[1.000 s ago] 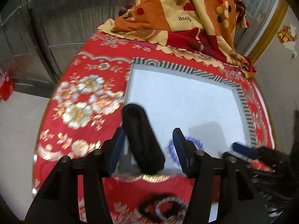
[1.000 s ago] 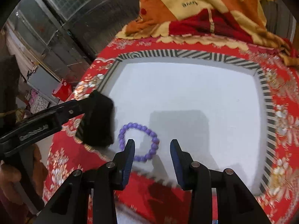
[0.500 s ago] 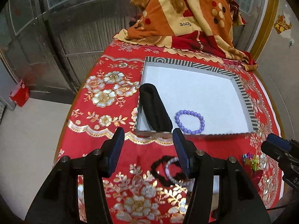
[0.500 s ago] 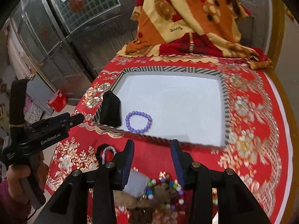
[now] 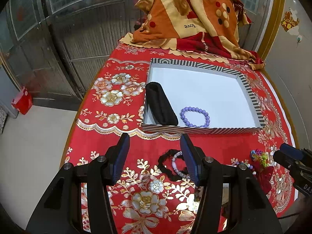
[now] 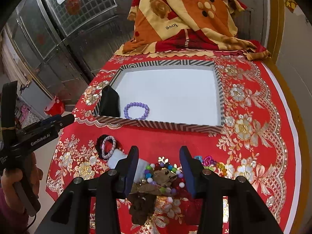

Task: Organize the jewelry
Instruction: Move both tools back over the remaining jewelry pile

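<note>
Both the left gripper (image 5: 154,156) and right gripper (image 6: 159,167) hang released, holding nothing. The purple bead bracelet (image 5: 195,116) lies in the striped tray (image 5: 202,130) near its front-left corner. The jewelry pile (image 6: 163,175) (light, loose, slippery) near the tabletop's front edge likely wants pinching across one strand.

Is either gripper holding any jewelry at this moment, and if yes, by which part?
No. The left gripper and right gripper are both open and hold nothing; the purple bead bracelet lies free in the striped box.

Metal doors (image 5: 78,44) (glass-block panes), pale floor (image 5: 33,146)
</note>
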Tool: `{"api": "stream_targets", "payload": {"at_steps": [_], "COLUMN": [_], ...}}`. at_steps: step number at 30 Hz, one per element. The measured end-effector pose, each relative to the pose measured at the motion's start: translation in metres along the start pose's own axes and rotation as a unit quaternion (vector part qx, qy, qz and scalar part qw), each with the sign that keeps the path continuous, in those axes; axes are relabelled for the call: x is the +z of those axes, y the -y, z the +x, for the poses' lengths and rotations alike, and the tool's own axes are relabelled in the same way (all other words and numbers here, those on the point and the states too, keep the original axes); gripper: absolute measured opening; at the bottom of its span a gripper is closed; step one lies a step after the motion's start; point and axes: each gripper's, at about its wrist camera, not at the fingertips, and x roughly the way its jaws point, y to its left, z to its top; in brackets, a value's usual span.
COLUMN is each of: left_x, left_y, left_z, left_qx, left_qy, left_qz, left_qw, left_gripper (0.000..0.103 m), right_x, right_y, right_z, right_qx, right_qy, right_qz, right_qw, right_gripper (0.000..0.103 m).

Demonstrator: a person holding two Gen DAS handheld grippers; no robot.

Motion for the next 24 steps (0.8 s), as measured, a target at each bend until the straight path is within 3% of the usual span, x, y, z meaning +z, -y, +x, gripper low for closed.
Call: {"api": "stream_targets", "payload": {"at_steps": [9, 18, 24], "left_x": [-0.008, -0.023, -0.032], "left_y": [0.002, -0.004, -0.007], "left_z": [-0.003, -0.002, 0.002], "left_qx": [-0.002, -0.052, -0.052], "left_qy": [-0.007, -0.047, -0.064], "left_qz": [0.004, -0.002, -0.011], "left_qw": [1.0, 0.9975, 0.9966], "left_gripper": [0.053, 0.053, 0.053], "right_x": [-0.014, -0.033, -0.045], "right_y": [0.006, 0.028, 0.046], "right_z": [-0.002, -0.004, -0.004], "right_qx": [-0.006, -0.023, -0.03], "right_qy": [-0.008, -0.027, -0.041], "right_qz": [0.003, 0.004, 0.019], "right_qw": [1.0, 0.999, 0.999], "right_gripper": [0.042, 0.042, 0.042]}}
